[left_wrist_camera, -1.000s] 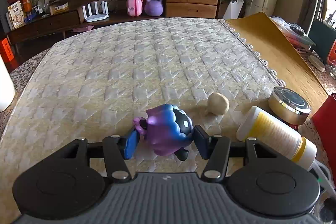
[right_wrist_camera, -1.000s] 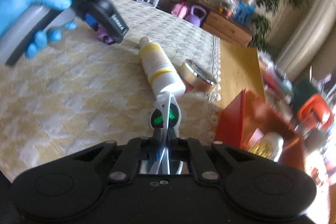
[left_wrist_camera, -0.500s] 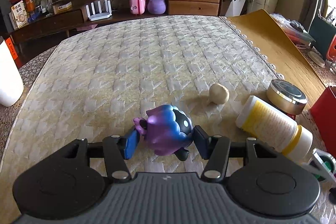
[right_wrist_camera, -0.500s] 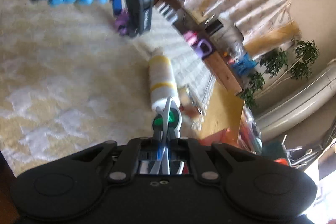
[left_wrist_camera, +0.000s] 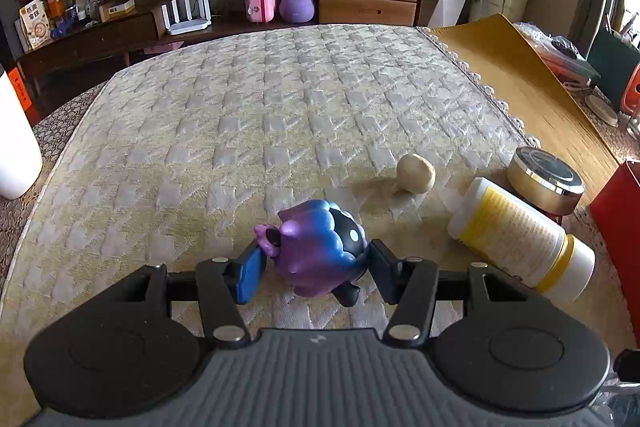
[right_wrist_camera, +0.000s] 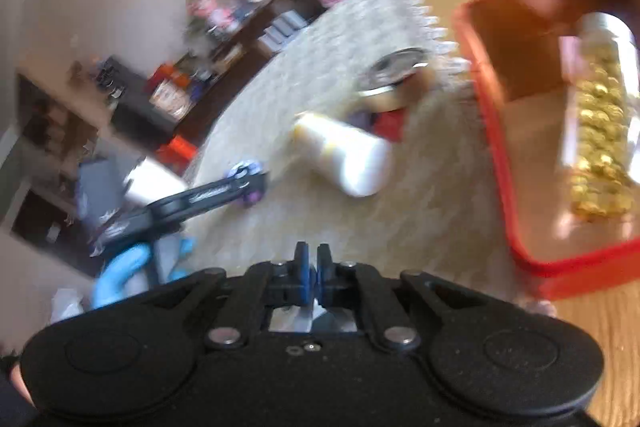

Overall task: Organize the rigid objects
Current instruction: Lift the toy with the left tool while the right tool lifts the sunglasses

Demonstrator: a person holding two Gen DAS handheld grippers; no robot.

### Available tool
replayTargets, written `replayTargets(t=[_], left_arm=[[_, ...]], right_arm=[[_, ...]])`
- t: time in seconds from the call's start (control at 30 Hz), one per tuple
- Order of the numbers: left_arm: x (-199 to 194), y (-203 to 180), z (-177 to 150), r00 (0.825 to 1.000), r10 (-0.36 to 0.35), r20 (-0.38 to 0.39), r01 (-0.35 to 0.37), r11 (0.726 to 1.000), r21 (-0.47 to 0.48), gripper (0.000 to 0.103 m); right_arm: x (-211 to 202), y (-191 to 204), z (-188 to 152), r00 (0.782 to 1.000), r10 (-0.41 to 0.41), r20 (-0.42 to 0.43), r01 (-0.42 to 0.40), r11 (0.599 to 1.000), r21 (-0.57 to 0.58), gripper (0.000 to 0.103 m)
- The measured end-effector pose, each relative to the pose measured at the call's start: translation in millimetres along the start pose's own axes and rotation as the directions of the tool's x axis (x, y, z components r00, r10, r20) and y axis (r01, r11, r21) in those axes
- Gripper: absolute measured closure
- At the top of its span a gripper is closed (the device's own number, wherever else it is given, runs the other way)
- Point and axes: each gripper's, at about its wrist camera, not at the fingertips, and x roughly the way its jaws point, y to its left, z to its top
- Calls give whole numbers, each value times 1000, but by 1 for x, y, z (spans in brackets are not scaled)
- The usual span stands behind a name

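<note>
The left gripper [left_wrist_camera: 316, 259] is clamped on a purple and blue toy figure [left_wrist_camera: 320, 251], its blue pads pressing the toy's two sides, exactly as in the earlier frames; the grip has not changed. The toy sits low over the cream quilted cloth [left_wrist_camera: 240, 115] that covers the table. Taking the toy as the landmark: a small beige ball [left_wrist_camera: 416, 173] lies just beyond it to the right, a white bottle with a yellow label [left_wrist_camera: 520, 235] lies on its side further right, and a round tin with a shiny lid [left_wrist_camera: 546, 179] stands behind that bottle. The edge of a red box [left_wrist_camera: 618, 227] shows at the far right.

The biggest change is on the other side. The right gripper [right_wrist_camera: 313, 267] has its jaws together with nothing between them, whereas a second ago it pinched a small green and white object, which is no longer between the pads. Its view has swung round and is blurred. It now looks over the red box [right_wrist_camera: 492, 131], which holds a clear bottle of gold pieces [right_wrist_camera: 604, 115]. The white bottle [right_wrist_camera: 348, 155] and the tin [right_wrist_camera: 394, 75] lie to the left of the box, and a hand in a blue glove [right_wrist_camera: 120, 267] holds the left gripper [right_wrist_camera: 250, 179] at the toy [right_wrist_camera: 244, 171].
</note>
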Motion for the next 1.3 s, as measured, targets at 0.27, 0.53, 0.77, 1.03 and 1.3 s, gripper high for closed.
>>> replayTargets(t=[0.27, 0.53, 0.77, 1.03, 1.3], left_arm=[[0, -2, 0, 1000, 2, 1, -2, 1000, 5, 48], [0, -3, -1, 1000, -2, 0, 2, 1000, 4, 48], [-1, -5, -3, 1000, -4, 0, 4, 1000, 10, 48], [-1, -5, -3, 1000, -4, 0, 4, 1000, 9, 48], [0, -5, -3, 1000, -2, -2, 2, 1000, 12, 48]], right_arm=[[1, 48, -12, 981, -196, 8, 181, 890, -417, 81], [-1, 81, -64, 956, -293, 9, 218, 690, -690, 50], [13, 80, -91, 946, -323, 0, 238, 697, -676, 40], [14, 73, -92, 946, -324, 30, 270, 732, -626, 61], [0, 49, -71, 978, -209, -17, 182, 886, -426, 62]])
